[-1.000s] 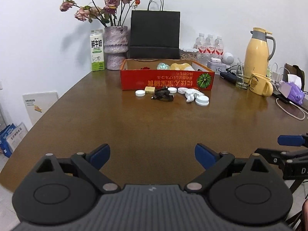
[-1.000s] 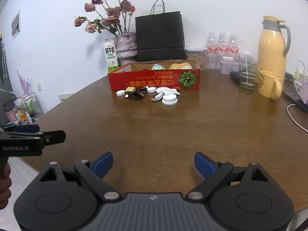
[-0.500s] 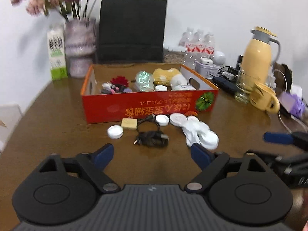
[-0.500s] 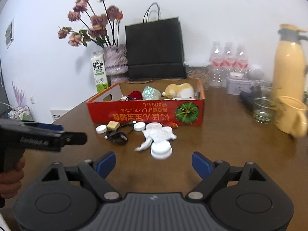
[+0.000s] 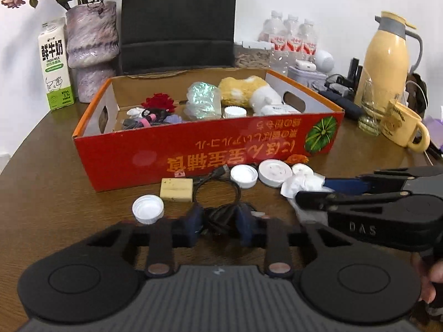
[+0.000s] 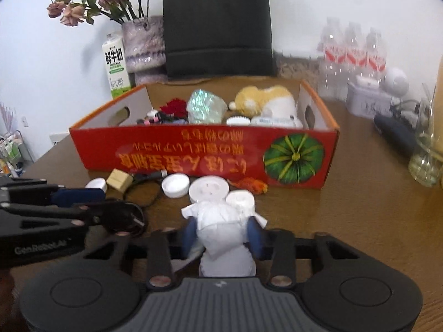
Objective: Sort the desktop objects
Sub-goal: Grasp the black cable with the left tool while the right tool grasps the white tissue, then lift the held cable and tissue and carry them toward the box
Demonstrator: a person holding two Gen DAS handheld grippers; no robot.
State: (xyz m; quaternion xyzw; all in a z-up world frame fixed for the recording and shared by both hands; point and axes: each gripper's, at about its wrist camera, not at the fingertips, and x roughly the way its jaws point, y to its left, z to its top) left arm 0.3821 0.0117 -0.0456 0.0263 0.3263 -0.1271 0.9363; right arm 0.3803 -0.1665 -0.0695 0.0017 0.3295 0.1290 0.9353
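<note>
Though each claw's fingertips are partly hidden, left claw (image 5: 218, 225) pinches black cable (image 5: 218, 215), right claw (image 6: 221, 235) white wad (image 6: 221, 232).

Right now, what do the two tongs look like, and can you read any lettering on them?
Both are matte black plastic with blue pads. The left tongs have two round discs, a ribbed grey middle plate and silver rivets; the right tongs match. From the side, the right one reads "DAS", the left "GenRobot.AI". No cables or sleeves show.

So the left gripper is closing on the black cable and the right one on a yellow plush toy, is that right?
Not quite. The right gripper is closing on crumpled white paper, as the right wrist view shows; the yellow plush toy lies in the red box. The left gripper has indeed been closing around the black cable.
</note>
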